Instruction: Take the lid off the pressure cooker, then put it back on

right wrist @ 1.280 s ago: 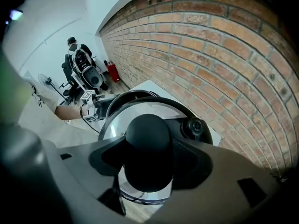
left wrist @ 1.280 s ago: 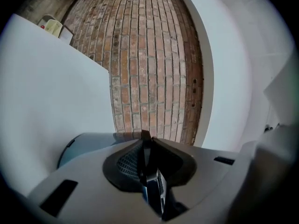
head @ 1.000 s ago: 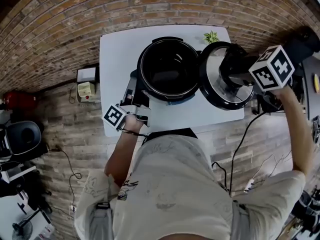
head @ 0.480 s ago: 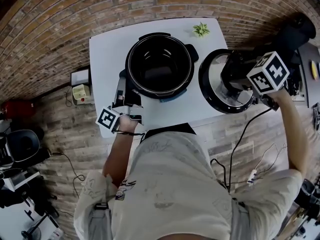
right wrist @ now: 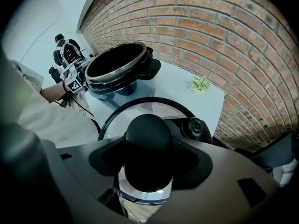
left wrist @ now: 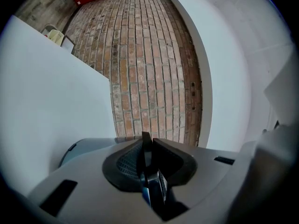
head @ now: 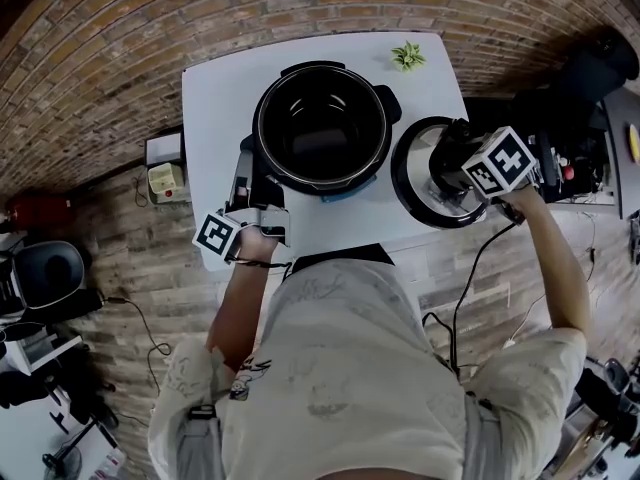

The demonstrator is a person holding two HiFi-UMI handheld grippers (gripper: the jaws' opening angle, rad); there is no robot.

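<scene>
The right gripper (right wrist: 149, 161) points steeply down and its two jaws stand on either side of the round black knob (right wrist: 148, 133) of the pressure cooker lid, pressing on it, so this gripper is grasping the lid by the knob. The round shiny lid with a black rim (head: 412, 190) hangs flat directly under the gripper, above the near right part of the white counter (head: 225, 98); I cannot tell if the lid touches the counter or is a little above it. Beyond this gripper and to its left stands the black round pressure cooker (head: 384, 133), open, with its dark inside empty, close beside the lid but apart from it. Further beyond the right gripper, near the far edge of the counter, lies a small green plant (head: 407, 56). The left gripper (left wrist: 148, 146) points level and is at the left side of the cooker. Its jaws are almost together and clenched on a thin dark side tab (left wrist: 145, 171) of the cooker, which shows a bluish shine between the pads. Ahead of the left gripper one sees only the edge of the counter and the brick floor (left wrist: 149, 55) below it. The two grippers are well apart, with the open cooker between them.
</scene>
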